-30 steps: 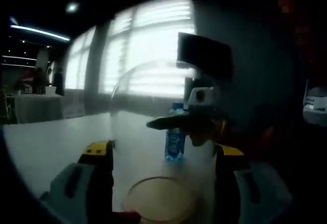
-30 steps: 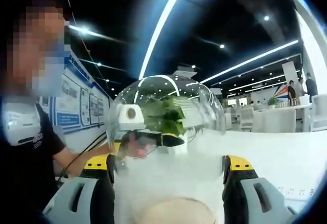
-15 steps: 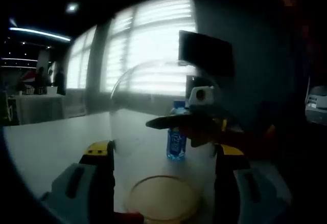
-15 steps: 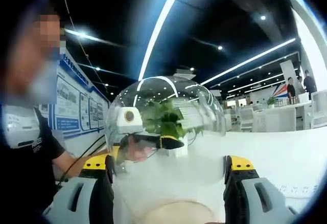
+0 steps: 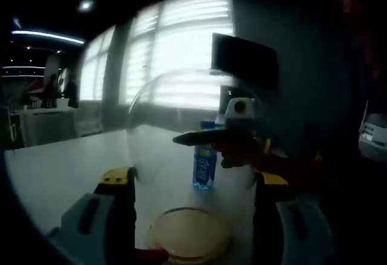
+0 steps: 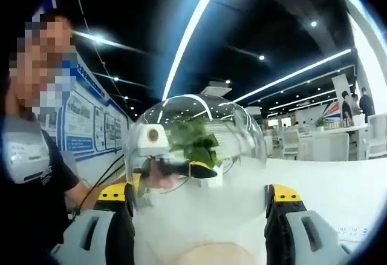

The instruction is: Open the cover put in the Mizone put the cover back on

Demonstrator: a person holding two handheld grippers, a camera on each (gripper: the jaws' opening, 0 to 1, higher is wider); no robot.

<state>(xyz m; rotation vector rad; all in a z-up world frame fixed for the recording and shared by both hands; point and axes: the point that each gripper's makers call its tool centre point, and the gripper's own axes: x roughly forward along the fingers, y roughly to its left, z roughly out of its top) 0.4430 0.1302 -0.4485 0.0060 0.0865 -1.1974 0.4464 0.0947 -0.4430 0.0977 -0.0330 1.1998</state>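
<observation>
A clear, dome-shaped plastic cover [image 5: 190, 156] is held between the jaws of the left gripper [image 5: 192, 216], with one jaw pressed against each side of it. The same clear dome [image 6: 196, 150] is likewise clamped between the jaws of the right gripper [image 6: 199, 222], so both tools are closed on it from opposite sides. In both views the rounded crown of the cover is directed away from the camera. Through the dome in the left gripper view, a small blue-labelled Mizone bottle [image 5: 205, 165] is seen standing upright on the white table [image 5: 60, 168], its long axis vertical and its cap at the top. The bottle is placed beyond the cover. A round tan disc [image 5: 188, 235] is seen low between the left jaws. Green leaves [image 6: 195, 141] are visible through the dome in the right gripper view.
</observation>
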